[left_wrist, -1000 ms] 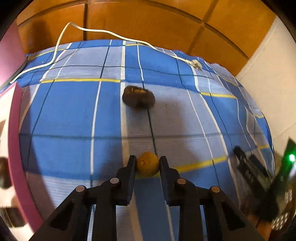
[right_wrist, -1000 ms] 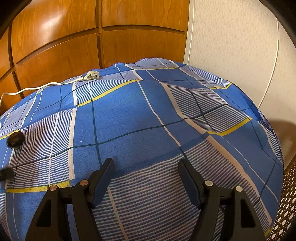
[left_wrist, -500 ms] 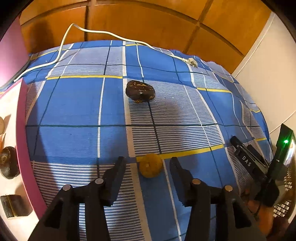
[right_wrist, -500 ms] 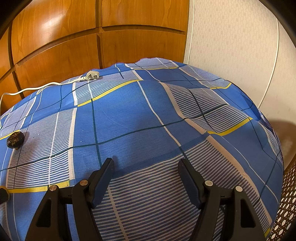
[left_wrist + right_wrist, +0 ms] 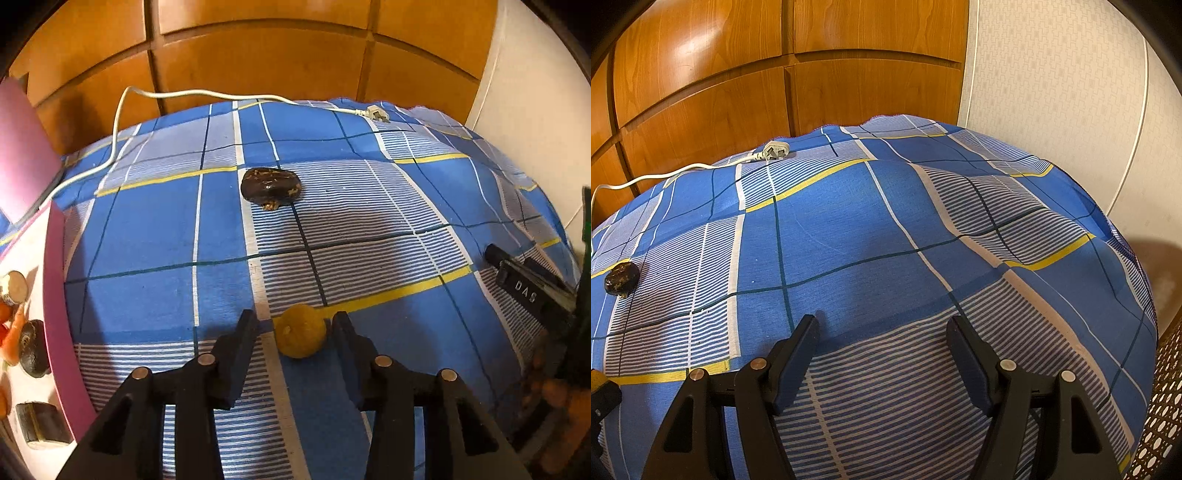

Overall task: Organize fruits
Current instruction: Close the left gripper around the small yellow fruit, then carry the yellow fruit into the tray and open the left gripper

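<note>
Left hand-held gripper (image 5: 293, 328): fingers spread wide, a small yellow fruit (image 5: 301, 336) lying between the tips on the blue checked cloth (image 5: 147, 229), not clamped. Dark brown fruit (image 5: 270, 186) lies farther out on the cloth, well apart. Pink-rimmed tray (image 5: 55, 302) at left edge holds several pieces of produce. White cable with plug (image 5: 376, 112) runs along the far edge. Right hand-held gripper (image 5: 882, 341): wide, empty, over bare cloth.
</note>
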`<state>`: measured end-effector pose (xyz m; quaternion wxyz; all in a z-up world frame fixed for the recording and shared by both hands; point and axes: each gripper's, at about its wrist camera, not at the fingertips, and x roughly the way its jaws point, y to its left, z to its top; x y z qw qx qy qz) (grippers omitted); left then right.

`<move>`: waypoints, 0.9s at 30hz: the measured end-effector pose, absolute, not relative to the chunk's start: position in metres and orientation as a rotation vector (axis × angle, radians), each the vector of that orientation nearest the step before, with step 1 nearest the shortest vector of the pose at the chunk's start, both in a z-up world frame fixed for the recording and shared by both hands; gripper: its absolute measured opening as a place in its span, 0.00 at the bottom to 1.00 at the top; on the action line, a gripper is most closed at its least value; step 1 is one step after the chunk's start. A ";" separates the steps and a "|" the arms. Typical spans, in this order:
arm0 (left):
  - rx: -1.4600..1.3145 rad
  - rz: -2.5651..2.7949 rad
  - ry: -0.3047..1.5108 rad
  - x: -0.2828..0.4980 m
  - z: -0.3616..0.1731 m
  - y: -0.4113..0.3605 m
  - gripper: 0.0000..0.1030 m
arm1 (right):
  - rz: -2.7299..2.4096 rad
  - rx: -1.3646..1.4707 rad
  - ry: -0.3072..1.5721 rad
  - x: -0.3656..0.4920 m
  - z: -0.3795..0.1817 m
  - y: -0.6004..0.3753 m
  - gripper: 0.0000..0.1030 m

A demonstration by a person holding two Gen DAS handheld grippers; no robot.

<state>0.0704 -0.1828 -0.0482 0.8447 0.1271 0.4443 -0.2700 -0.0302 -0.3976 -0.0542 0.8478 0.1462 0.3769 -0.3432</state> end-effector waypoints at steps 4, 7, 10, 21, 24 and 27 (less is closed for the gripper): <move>0.267 -0.566 0.916 0.068 -0.049 -0.182 0.42 | -0.723 0.309 0.794 -0.030 -0.054 -0.398 0.71; 0.261 -0.557 0.920 0.068 -0.047 -0.182 0.36 | -0.723 0.308 0.794 -0.030 -0.054 -0.398 0.71; 0.226 -0.554 0.944 0.073 -0.045 -0.176 0.24 | -0.723 0.308 0.794 -0.030 -0.054 -0.398 0.71; 0.000 -0.683 1.013 0.072 -0.019 -0.143 0.24 | -0.724 0.307 0.796 -0.030 -0.054 -0.397 0.71; -0.081 -0.723 0.974 0.068 0.004 -0.119 0.24 | -0.724 0.307 0.796 -0.030 -0.055 -0.398 0.71; -0.097 -0.708 0.920 0.062 0.023 -0.095 0.24 | -0.726 0.305 0.796 -0.030 -0.055 -0.397 0.71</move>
